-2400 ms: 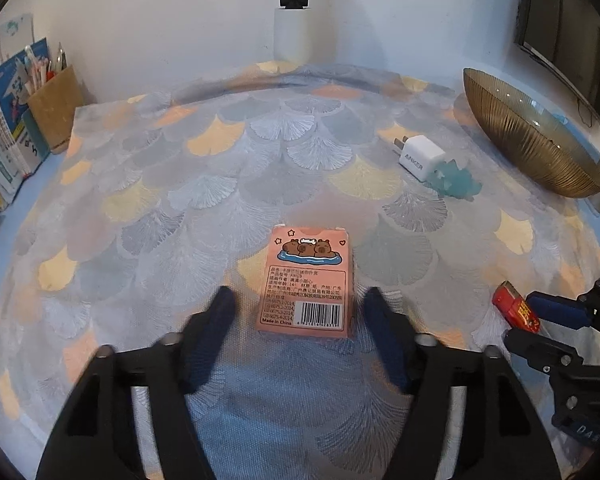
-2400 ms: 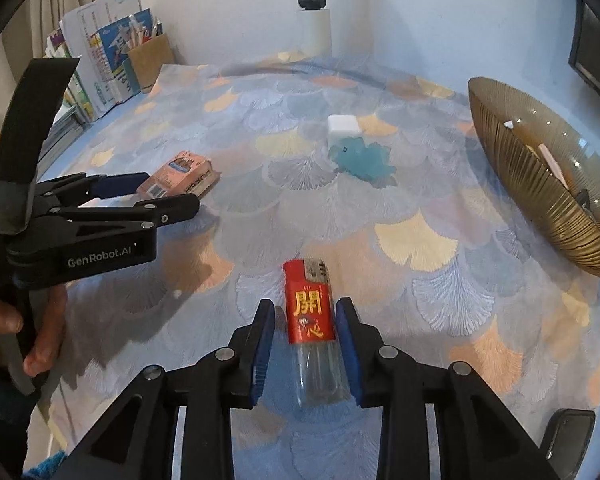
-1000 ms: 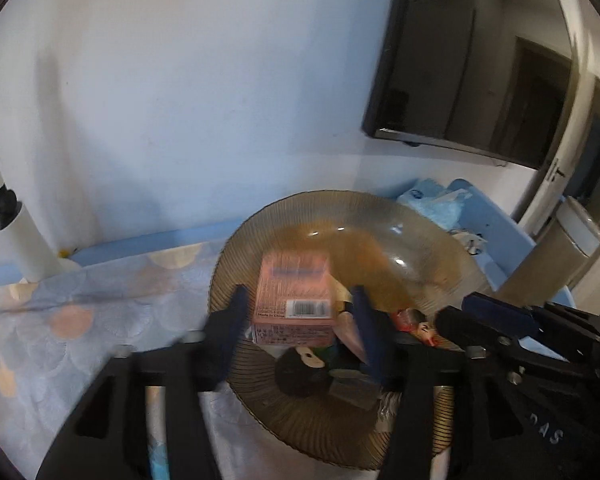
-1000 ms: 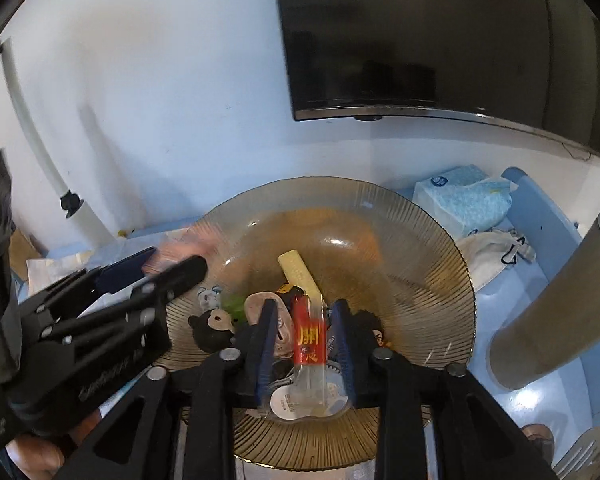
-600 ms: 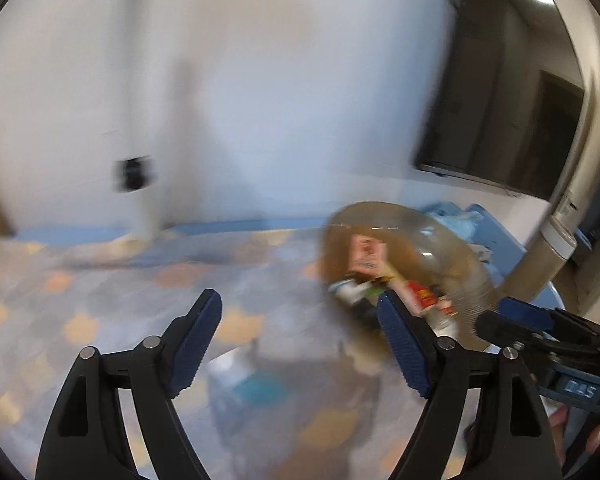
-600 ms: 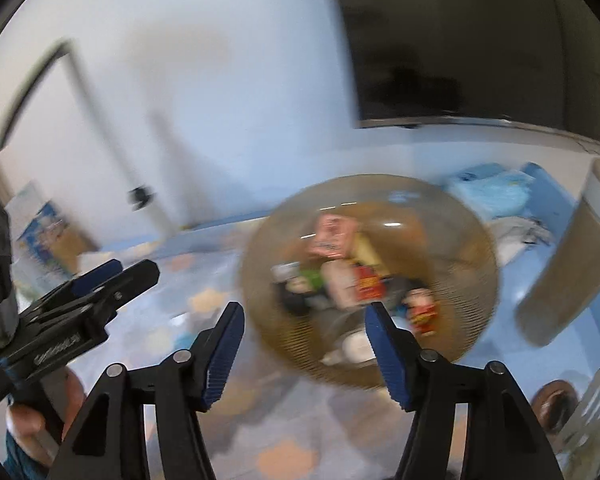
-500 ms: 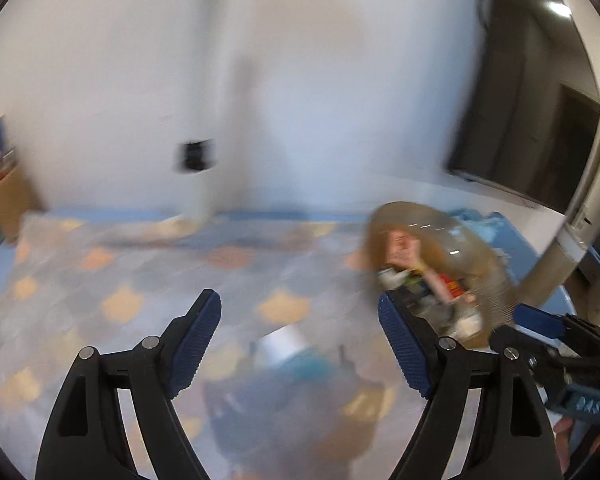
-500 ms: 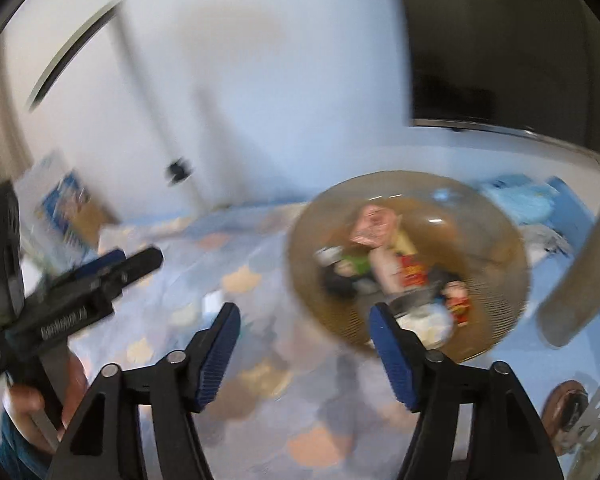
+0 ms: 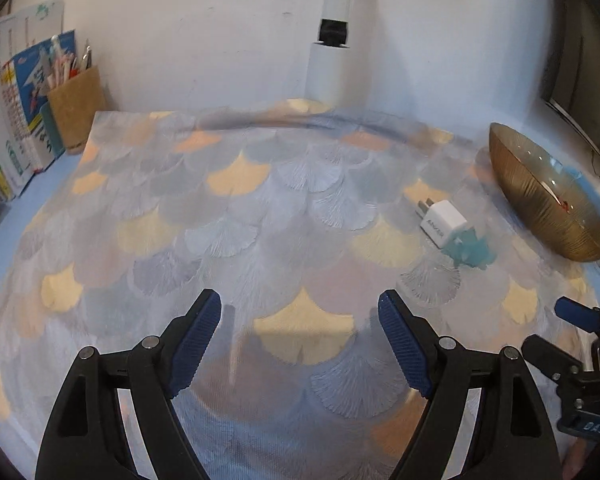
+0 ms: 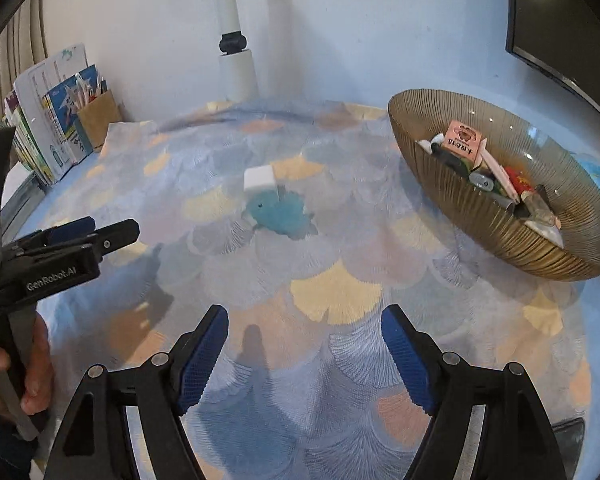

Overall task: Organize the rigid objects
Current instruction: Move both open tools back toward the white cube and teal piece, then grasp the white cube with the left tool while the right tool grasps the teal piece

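Most of the tidying looks done from where I stand: the ribbed gold bowl (image 10: 500, 216) at the right end of the bench (image 10: 332, 288) already holds a heap of small things, among them a pink carton (image 10: 462, 142) propped up at the back, a red lighter (image 10: 520, 184) lying lower in the pile, and several bits too jumbled to name. Two things remain out on the patterned cloth, near the bowl but not in it: a white plug charger (image 9: 442, 222) and a teal toy animal (image 9: 470, 250) that touches it on the nearer side. The left gripper (image 9: 300, 340) hangs above bare cloth with its jaws spread wide and nothing between them; the right gripper (image 10: 306, 354) is the same, jaws wide apart and empty, and pointed toward the charger and the toy. My guess is that these two pieces are the last to go, one for each hand, and then the cloth would be cleared. Books and a pen holder (image 9: 76, 110) stand at the far left corner, seemingly no part of the job.
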The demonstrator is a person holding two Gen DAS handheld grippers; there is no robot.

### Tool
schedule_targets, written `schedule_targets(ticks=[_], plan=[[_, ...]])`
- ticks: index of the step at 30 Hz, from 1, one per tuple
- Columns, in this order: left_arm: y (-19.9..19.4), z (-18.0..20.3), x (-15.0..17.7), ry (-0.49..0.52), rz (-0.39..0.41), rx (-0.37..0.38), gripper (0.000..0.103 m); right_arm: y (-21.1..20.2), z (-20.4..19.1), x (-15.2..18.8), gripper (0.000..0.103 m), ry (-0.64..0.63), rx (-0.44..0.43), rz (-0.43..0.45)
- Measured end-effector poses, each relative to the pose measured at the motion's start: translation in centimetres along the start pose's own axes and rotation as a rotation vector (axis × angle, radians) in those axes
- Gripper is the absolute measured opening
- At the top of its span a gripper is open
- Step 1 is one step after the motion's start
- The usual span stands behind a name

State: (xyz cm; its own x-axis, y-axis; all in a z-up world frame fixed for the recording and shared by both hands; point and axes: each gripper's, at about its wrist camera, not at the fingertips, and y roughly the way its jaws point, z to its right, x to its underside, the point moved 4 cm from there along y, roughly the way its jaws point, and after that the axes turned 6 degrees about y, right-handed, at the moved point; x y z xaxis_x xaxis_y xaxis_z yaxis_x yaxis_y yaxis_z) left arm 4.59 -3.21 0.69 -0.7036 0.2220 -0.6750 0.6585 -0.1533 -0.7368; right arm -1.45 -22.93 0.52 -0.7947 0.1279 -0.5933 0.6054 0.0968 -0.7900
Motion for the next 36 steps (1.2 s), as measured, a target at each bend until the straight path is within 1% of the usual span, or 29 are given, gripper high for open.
schedule_targets(ticks=[1,2,4,6,9,11,14,15,18,19,21,22,24,26,29,30,32,33,35,36], plan=[[-0.2,0.1,0.1,0.008,0.014,-0.023,0.081,0.4,0.2,0.2,0.082,0.017,-0.006,-0.015],[-0.3,0.4,0.2,0.022,0.020,-0.040,0.081,0.7,0.4,0.3,0.082,0.028,-0.008,-0.036],[-0.5,1.3,0.2,0.069,0.029,-0.043,0.086,0.8,0.6,0.2,0.082,0.041,-0.022,-0.041],[-0.4,1.7,0.3,0.093,0.028,-0.044,0.088,0.8,0.8,0.3,0.083,0.052,-0.035,-0.043],[-0.3,1.5,0.3,0.085,0.016,-0.038,0.088,0.9,0.7,0.3,0.086,0.050,-0.034,-0.055],[-0.2,1.2,0.3,0.072,0.010,-0.037,0.088,1.0,0.5,0.3,0.090,0.041,-0.029,-0.061],[-0.3,1.1,0.3,0.066,0.010,-0.038,0.088,1.1,0.6,0.4,0.092,0.040,-0.024,-0.064],[-0.3,1.1,0.3,0.067,0.011,-0.040,0.088,1.0,0.6,0.5,0.092,0.041,-0.024,-0.065],[-0.5,0.8,0.3,0.054,0.016,-0.060,0.088,1.4,0.5,0.4,0.097,0.031,-0.034,-0.080],[-0.5,0.6,0.3,0.044,0.018,-0.060,0.088,1.7,0.3,0.2,0.097,0.017,-0.026,-0.092],[-0.6,0.4,0.3,0.032,0.020,-0.055,0.088,1.9,-0.1,-0.4,0.097,-0.015,0.018,-0.126],[-0.6,0.4,0.3,0.032,0.019,-0.055,0.088,1.9,-0.3,-1.0,0.097,-0.023,0.025,-0.127],[-0.5,0.6,0.3,0.042,0.014,-0.055,0.088,1.8,-1.0,-2.5,0.097,-0.038,0.009,-0.124],[-0.5,0.7,0.3,0.049,0.010,-0.059,0.088,2.8,-1.8,-4.0,0.097,-0.059,-0.010,-0.135],[-0.5,0.6,0.3,0.041,0.009,-0.059,0.088,4.8,-2.3,-5.3,0.097,-0.072,0.014,-0.133],[-0.4,0.5,0.3,0.040,0.007,-0.058,0.088,5.7,-2.4,-5.7,0.096,-0.063,0.002,-0.136],[-0.2,0.6,0.2,0.043,-0.007,-0.060,0.087,6.7,-2.6,-6.1,0.090,-0.048,-0.019,-0.128],[-0.1,0.7,0.1,0.048,-0.014,-0.057,0.087,6.9,-2.8,-6.3,0.089,-0.048,-0.024,-0.126],[0.3,1.0,-0.2,0.056,-0.033,-0.039,0.087,7.6,-3.2,-6.4,0.086,-0.059,-0.024,-0.117],[0.6,1.2,-0.6,0.051,-0.045,-0.010,0.087,7.8,-3.4,-6.4,0.086,-0.068,-0.017,-0.112]])
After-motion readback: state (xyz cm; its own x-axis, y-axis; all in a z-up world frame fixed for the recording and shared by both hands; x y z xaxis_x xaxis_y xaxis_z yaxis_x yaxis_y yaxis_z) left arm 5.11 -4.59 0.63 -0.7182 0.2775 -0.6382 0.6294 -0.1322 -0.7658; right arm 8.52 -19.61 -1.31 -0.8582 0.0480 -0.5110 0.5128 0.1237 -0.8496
